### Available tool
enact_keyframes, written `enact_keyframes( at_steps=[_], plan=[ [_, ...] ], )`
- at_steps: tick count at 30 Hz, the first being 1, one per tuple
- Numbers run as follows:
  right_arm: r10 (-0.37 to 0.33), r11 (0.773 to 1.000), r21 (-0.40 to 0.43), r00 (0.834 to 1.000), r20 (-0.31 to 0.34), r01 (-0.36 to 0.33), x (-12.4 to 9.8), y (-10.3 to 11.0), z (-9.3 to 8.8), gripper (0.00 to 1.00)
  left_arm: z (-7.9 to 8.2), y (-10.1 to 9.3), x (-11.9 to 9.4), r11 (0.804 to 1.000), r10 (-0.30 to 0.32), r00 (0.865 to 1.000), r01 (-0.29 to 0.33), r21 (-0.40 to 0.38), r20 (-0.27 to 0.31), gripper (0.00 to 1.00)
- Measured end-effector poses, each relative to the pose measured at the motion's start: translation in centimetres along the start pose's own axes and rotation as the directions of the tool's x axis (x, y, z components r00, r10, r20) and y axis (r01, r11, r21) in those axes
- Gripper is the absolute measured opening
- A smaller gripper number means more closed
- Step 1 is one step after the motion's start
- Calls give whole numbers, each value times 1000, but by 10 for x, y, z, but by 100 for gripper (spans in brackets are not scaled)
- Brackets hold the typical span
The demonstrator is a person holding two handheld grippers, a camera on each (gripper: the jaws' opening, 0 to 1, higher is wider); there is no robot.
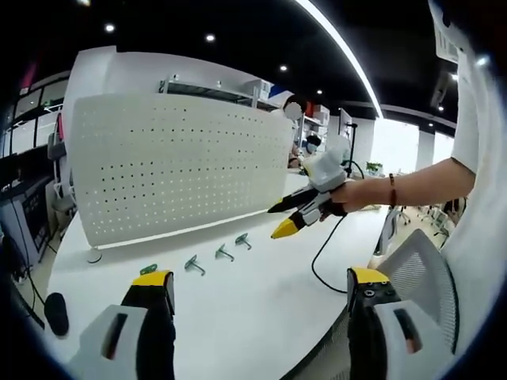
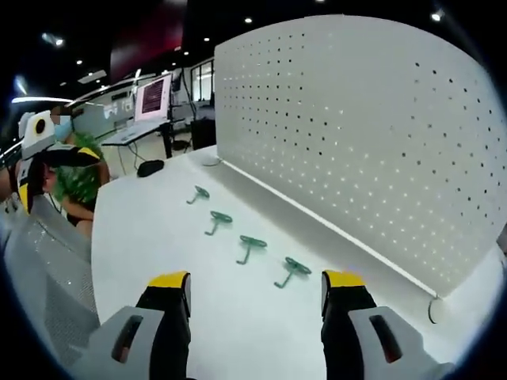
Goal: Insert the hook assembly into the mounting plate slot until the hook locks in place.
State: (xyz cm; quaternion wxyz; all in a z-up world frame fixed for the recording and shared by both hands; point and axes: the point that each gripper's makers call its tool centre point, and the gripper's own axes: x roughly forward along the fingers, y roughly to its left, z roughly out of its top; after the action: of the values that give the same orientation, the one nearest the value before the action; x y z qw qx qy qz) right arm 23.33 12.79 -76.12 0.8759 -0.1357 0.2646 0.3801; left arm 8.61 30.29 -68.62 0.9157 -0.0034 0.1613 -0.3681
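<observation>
A white perforated mounting plate [image 1: 174,166] stands upright on the white table [image 1: 261,309]; in the right gripper view the plate [image 2: 356,134] fills the upper right. Several green hooks lie in a row in front of it, from one hook [image 1: 148,269] to another [image 1: 242,240], and the nearest hook [image 2: 293,269] lies just ahead of my right gripper [image 2: 255,281]. That gripper is open and holds nothing. My left gripper [image 1: 261,281] is open wide over the table's near side. A hand holds the right gripper [image 1: 287,219] in the air to the right of the hooks.
A black cable [image 1: 321,261] trails over the table's right edge beside a grey mesh chair [image 1: 420,269]. A black mouse [image 1: 55,313] lies at the left end. A monitor [image 2: 153,96] and desks stand beyond the table's far end.
</observation>
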Motion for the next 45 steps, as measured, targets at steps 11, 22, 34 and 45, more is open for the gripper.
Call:
enact_keyframes(
  at_steps=[11, 22, 34, 45],
  plan=[
    [19, 1000, -4, 999, -26, -19, 8, -1, -6, 67, 0, 1, 1, 1000, -3, 1000, 3, 5, -8, 92],
    [22, 1000, -2, 999, -39, -22, 13, -10, -7, 65, -3, 0, 1, 1000, 2, 1000, -2, 3, -16, 92],
    [27, 999, 19, 997, -66, -26, 24, -16, -16, 64, -4, -3, 3, 1000, -4, 1000, 4, -1, -15, 92],
    [39, 999, 22, 996, -75, -37, 32, -16, -14, 63, -3, -2, 4, 1000, -5, 1000, 5, -4, -13, 92]
  ],
)
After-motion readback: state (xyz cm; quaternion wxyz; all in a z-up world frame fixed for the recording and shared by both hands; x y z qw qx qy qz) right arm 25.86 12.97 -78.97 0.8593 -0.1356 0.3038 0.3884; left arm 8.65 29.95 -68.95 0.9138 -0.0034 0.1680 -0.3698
